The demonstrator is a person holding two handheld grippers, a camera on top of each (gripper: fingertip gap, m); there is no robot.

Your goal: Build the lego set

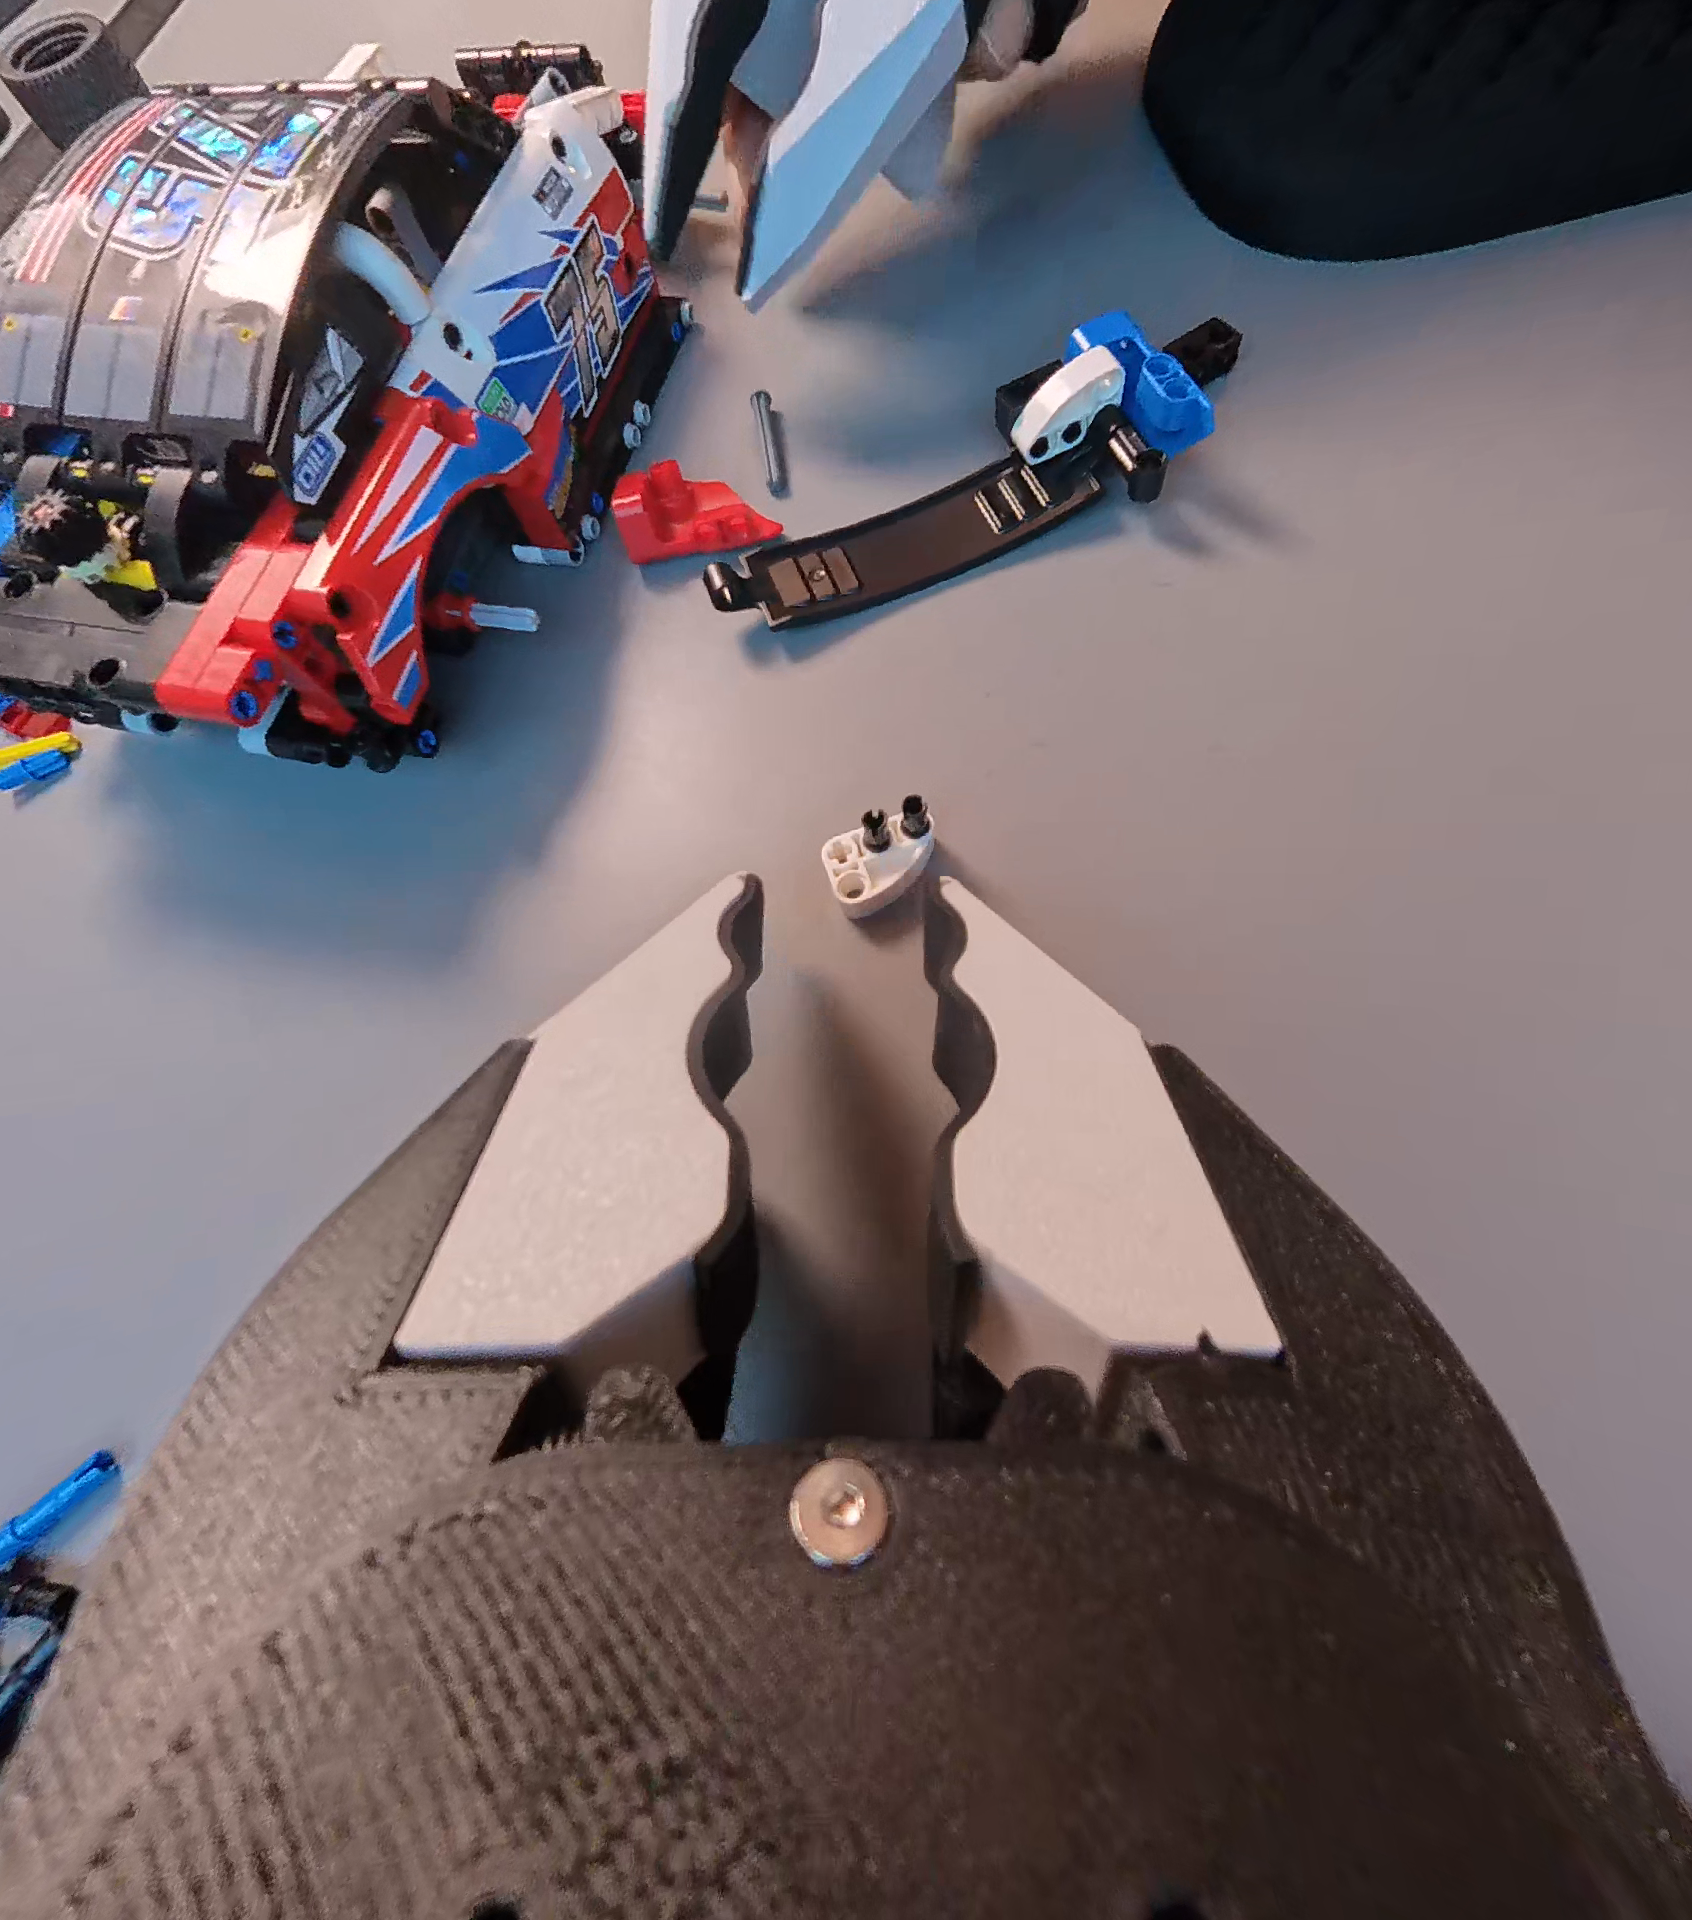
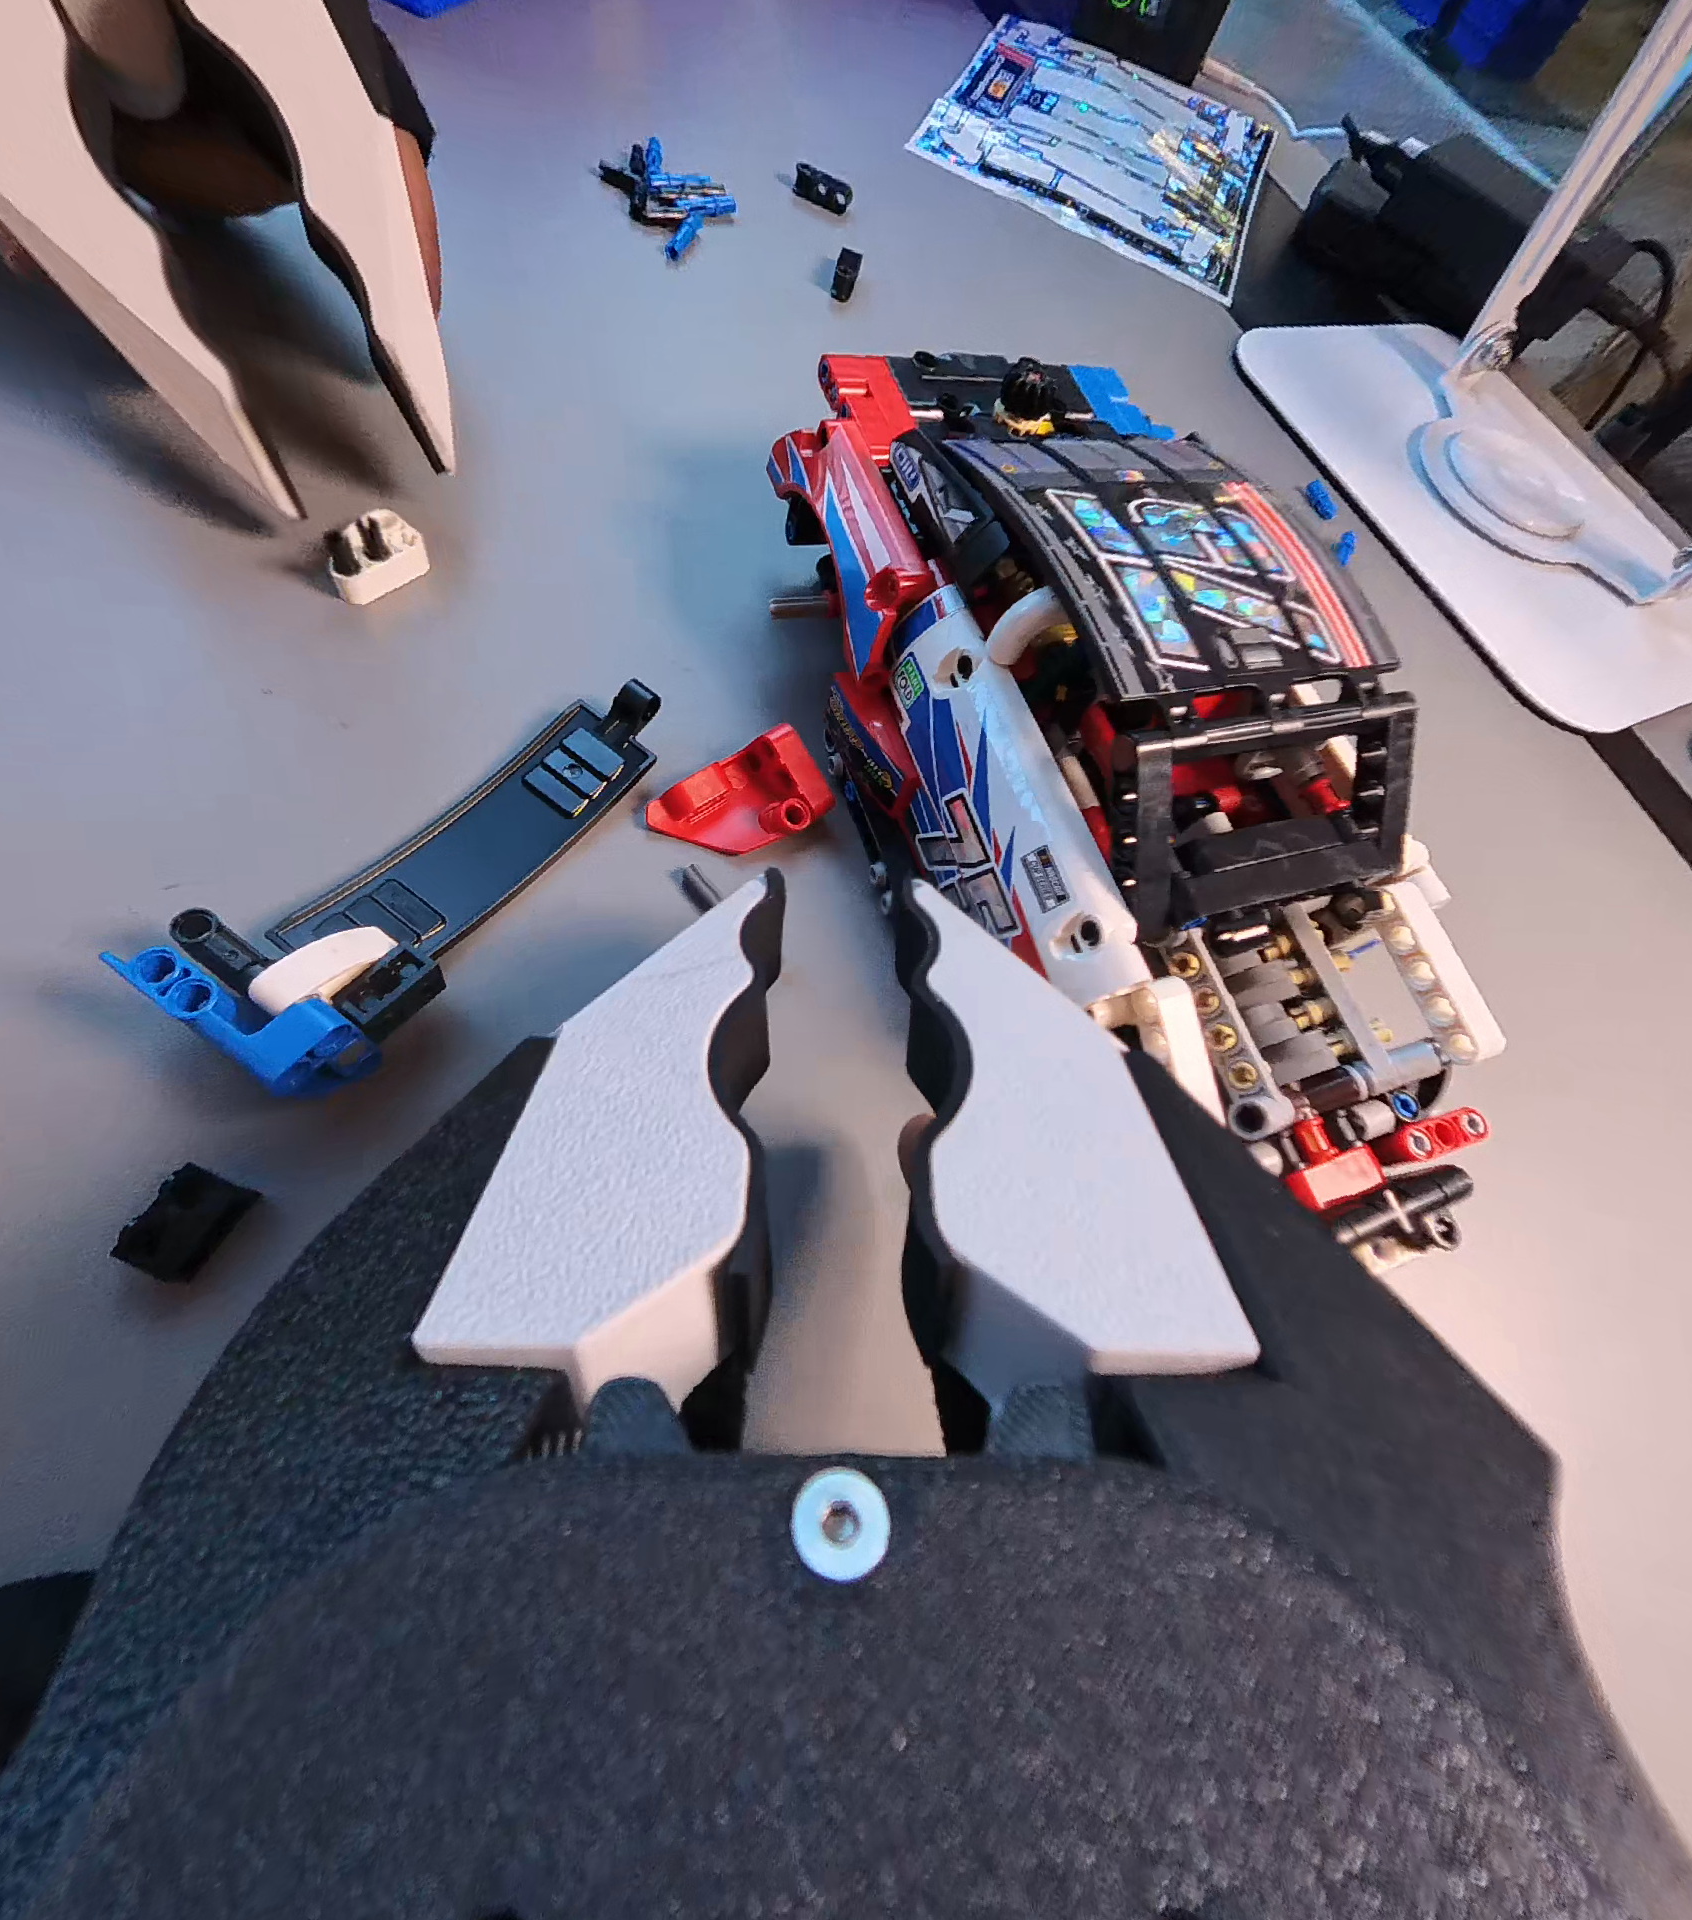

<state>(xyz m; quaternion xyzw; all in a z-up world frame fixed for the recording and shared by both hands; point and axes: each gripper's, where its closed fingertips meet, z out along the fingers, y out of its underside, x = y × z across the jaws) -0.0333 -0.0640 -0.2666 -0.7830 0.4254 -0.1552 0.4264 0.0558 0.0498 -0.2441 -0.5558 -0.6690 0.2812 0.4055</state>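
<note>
A partly built red, white, blue and black lego car point(image 1: 302, 416) lies on the grey table; it also shows in the right wrist view point(image 2: 1133, 748). A small white piece with two black pins point(image 1: 878, 857) sits just beyond my left gripper point(image 1: 842, 888), which is open and empty. The same piece point(image 2: 374, 556) lies under the left gripper's fingertips point(image 2: 354, 416) in the right wrist view. My right gripper point(image 2: 842, 894) is open and empty beside the car. A black curved panel with blue and white parts point(image 2: 385, 914), a red panel piece point(image 2: 743, 795) and a grey axle point(image 1: 769, 442) lie between them.
Loose blue and black pins point(image 2: 676, 197) and a sticker sheet point(image 2: 1102, 145) lie far off. A white lamp base point(image 2: 1507, 520) stands right of the car. Black tyres point(image 1: 42, 73) sit at the far left. A small black piece point(image 2: 182, 1221) lies near my right gripper. There is about 15 cm between the tips of the two grippers.
</note>
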